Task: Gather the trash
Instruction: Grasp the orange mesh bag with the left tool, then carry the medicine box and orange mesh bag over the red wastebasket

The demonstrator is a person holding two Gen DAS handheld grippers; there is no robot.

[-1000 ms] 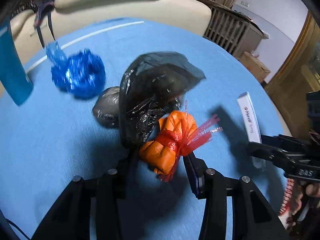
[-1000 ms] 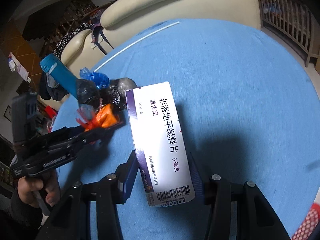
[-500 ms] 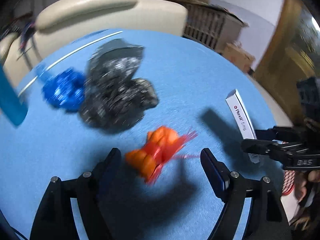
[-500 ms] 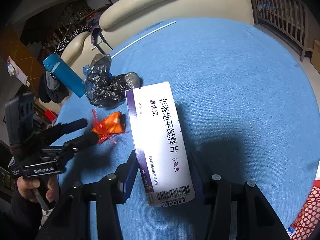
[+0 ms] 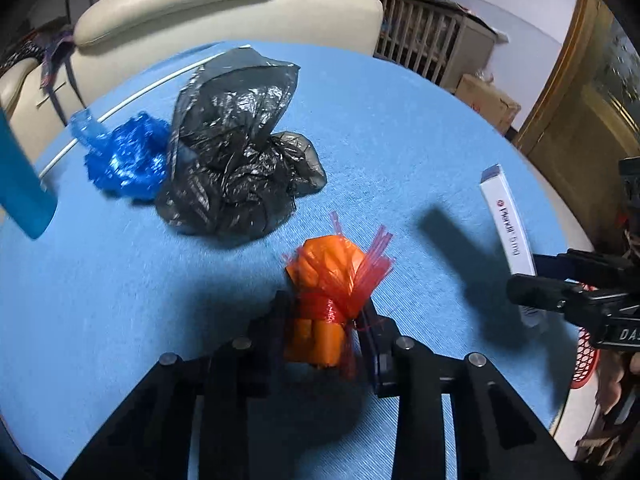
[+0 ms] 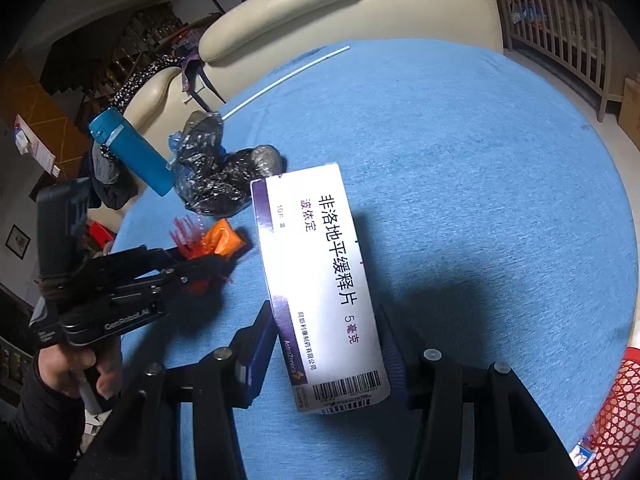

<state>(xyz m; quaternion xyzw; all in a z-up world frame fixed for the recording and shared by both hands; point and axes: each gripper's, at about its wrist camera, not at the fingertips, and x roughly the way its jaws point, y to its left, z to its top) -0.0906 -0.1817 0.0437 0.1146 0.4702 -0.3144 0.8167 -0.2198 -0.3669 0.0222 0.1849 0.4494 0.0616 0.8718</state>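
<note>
My left gripper (image 5: 324,320) is shut on an orange plastic bag bundle (image 5: 326,280) tied with red strips, low over the blue tablecloth (image 5: 400,128); it also shows in the right wrist view (image 6: 220,242). My right gripper (image 6: 326,336) is shut on a white and purple medicine box (image 6: 320,276), held above the table; the box also shows in the left wrist view (image 5: 508,220). A crumpled black plastic bag (image 5: 236,160) and a blue plastic bag (image 5: 128,156) lie on the table beyond the left gripper.
A teal bottle (image 6: 132,152) stands at the table's left edge. A thin white stick (image 6: 284,80) lies at the far side. A red mesh basket (image 6: 616,416) sits below the table's right edge. Cream chairs (image 5: 224,4) stand behind the table.
My left gripper was open around the orange bundle half a second ago and has closed on it. The right gripper with the box has stayed almost still.
</note>
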